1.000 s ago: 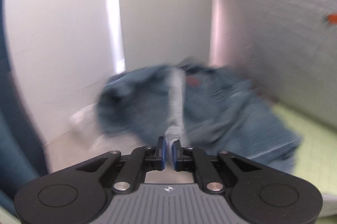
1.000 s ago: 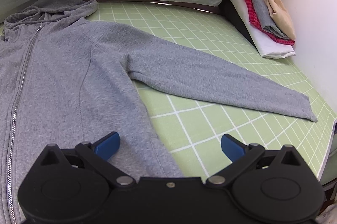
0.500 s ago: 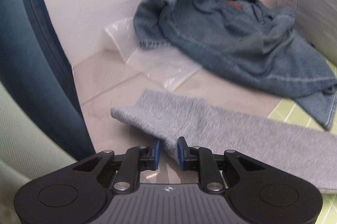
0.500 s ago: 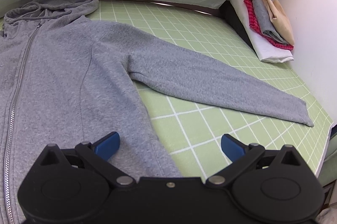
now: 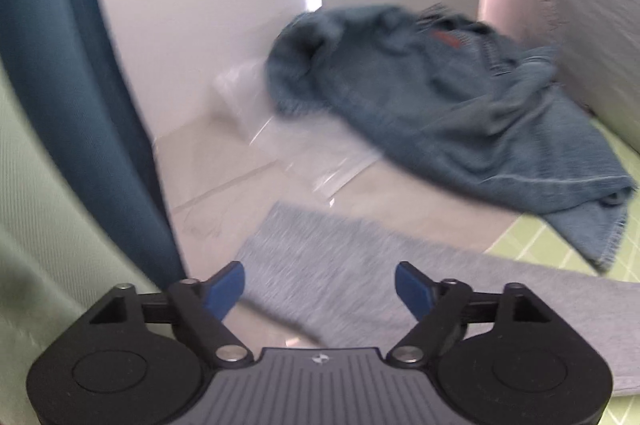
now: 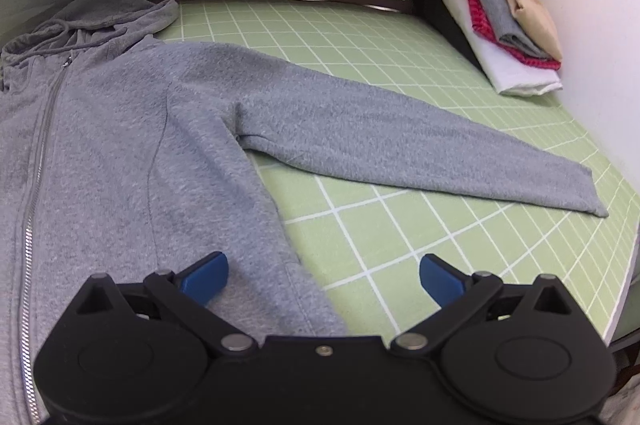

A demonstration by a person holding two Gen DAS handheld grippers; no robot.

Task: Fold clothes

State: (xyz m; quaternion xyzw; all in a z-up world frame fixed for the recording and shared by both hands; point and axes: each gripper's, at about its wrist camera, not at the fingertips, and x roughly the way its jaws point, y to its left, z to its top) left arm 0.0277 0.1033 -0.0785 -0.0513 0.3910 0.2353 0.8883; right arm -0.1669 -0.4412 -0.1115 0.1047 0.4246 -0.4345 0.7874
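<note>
A grey zip hoodie (image 6: 120, 153) lies flat, front up, on the green grid mat (image 6: 400, 233). Its right sleeve (image 6: 400, 141) stretches out toward the mat's right edge. Its left sleeve (image 5: 360, 277) lies flat in the left wrist view, cuff end pointing left. My left gripper (image 5: 320, 285) is open and empty just above that cuff. My right gripper (image 6: 322, 271) is open and empty, hovering over the hoodie's lower right hem.
A crumpled blue denim garment (image 5: 460, 105) lies beyond the left sleeve, partly on a clear plastic bag (image 5: 304, 149). A stack of folded clothes (image 6: 504, 25) leans at the far right corner. White walls and a fabric backdrop ring the mat.
My left gripper laid the left sleeve down, opened and let it go. My right gripper stayed open and moved slightly closer over the hoodie.
</note>
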